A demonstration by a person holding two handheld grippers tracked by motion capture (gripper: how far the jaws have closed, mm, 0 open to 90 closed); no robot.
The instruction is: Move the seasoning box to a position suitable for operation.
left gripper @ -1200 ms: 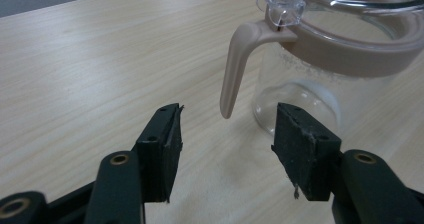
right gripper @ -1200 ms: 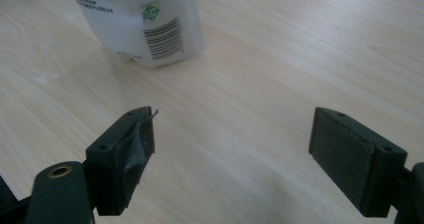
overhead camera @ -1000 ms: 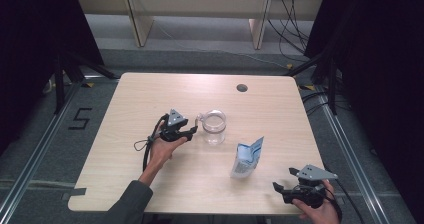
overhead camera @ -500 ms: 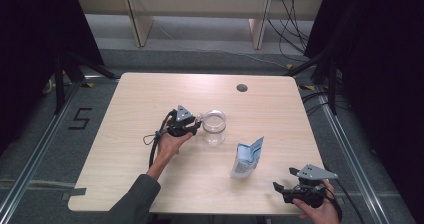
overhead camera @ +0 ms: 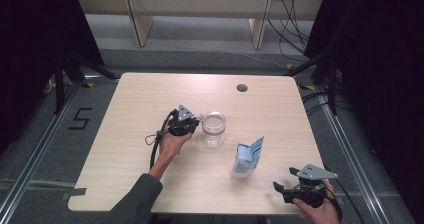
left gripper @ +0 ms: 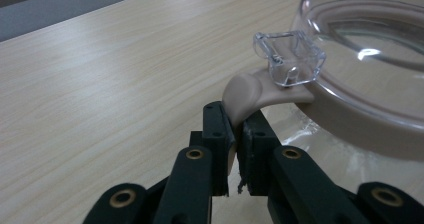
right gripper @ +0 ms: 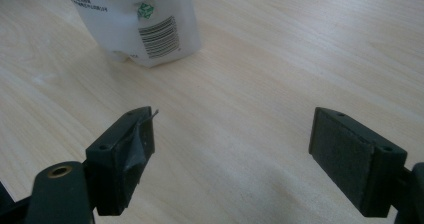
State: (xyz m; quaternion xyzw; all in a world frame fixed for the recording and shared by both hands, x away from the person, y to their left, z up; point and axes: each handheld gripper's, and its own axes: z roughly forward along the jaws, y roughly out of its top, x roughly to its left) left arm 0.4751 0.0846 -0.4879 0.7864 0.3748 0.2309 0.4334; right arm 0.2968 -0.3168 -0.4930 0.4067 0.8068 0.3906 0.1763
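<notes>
Now the left gripper (overhead camera: 192,125) sits just left of centre in the high view, its jaws having just been closing; in the left gripper view they are pinched on the beige tab (left gripper: 250,91) that curls out from the rim of the clear jar (overhead camera: 213,128). A small clear clasp (left gripper: 289,56) stands on that tab, right against the jar's wall in the upper right of the left gripper view. The jar stands upright on the wooden table (overhead camera: 140,104), near the middle of the frame, touching the gripper's tips.

Lower right of the jar, well apart from it, a white and blue pouch (overhead camera: 246,158) stands upright. The right gripper (overhead camera: 280,188) rests at the bottom right edge of the table, near the pouch; in the right gripper view its jaws are spread wide with nothing between them, and the pouch's barcode end (right gripper: 150,34) shows at upper left.
</notes>
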